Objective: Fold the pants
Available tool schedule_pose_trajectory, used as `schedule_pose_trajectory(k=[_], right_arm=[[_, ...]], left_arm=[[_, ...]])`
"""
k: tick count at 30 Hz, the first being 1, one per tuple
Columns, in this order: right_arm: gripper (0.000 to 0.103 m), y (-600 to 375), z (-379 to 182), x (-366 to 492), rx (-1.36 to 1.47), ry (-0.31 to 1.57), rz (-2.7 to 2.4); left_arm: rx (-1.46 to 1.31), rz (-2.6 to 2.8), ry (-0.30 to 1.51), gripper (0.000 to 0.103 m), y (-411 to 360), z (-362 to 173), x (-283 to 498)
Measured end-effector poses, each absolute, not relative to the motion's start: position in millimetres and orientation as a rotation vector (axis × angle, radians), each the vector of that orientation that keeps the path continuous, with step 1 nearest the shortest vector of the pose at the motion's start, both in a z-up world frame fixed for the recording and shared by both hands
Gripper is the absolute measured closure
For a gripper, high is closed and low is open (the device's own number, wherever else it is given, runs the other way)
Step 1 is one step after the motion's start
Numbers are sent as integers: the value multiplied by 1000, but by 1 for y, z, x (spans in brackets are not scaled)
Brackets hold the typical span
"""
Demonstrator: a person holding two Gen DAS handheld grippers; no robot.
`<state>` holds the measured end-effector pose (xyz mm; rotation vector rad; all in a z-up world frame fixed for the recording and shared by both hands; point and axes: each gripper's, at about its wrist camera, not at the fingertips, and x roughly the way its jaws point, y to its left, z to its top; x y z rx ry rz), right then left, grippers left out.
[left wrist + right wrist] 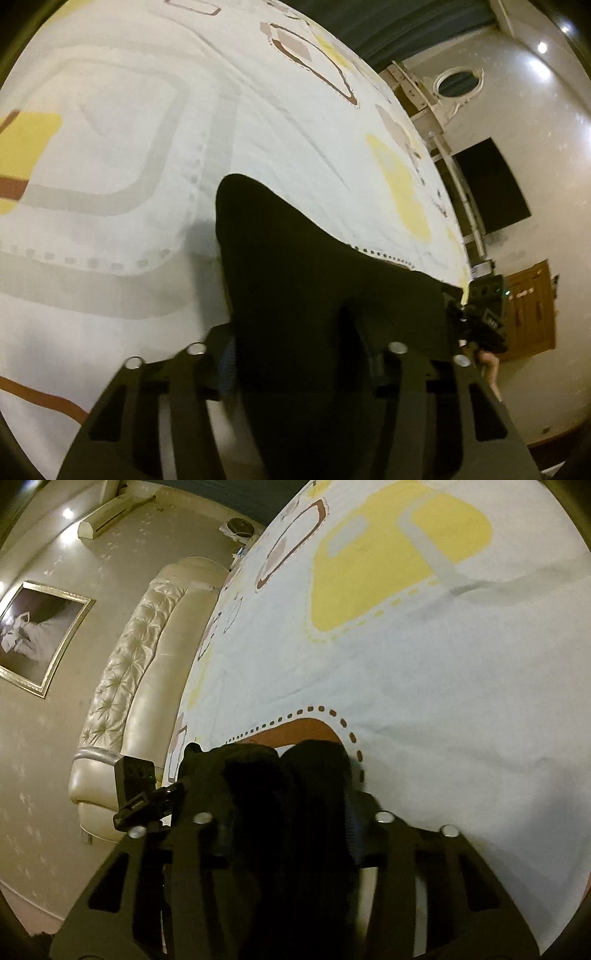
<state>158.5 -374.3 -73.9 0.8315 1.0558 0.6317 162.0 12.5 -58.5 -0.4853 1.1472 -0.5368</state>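
Black fabric pants (295,266) lie bunched on a bed covered by a pale sheet printed with yellow, brown and grey rounded shapes (122,110). In the left wrist view the left tool (299,354) has its two fingers clamped on a thick fold of the dark cloth, which spreads forward over the sheet. In the right wrist view the right tool (291,819) likewise pinches a bundle of the same pants between its fingers. A cream tufted headboard (136,646) stands beyond the bed's edge.
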Motion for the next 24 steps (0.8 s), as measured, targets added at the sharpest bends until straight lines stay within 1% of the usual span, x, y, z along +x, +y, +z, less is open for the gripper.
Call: schedule_pose_trajectory(k=[1, 3, 9, 16, 24], right_arm=[[66, -374, -74, 157, 838, 1050, 632], [69, -373, -73, 156, 838, 1043, 628], [72, -370, -63, 154, 797, 1013, 613], [73, -362, -46, 169, 763, 966, 625], [73, -351, -45, 211, 767, 954, 620]], left_arm=[[-465, -535, 1142, 60, 12, -57, 162], [-428, -534, 1120, 70, 12, -52, 159], [-353, -515, 1086, 79, 13, -41, 157], [-334, -489, 1067, 80, 15, -35, 178], [-274, -434, 1051, 79, 20, -28, 218]])
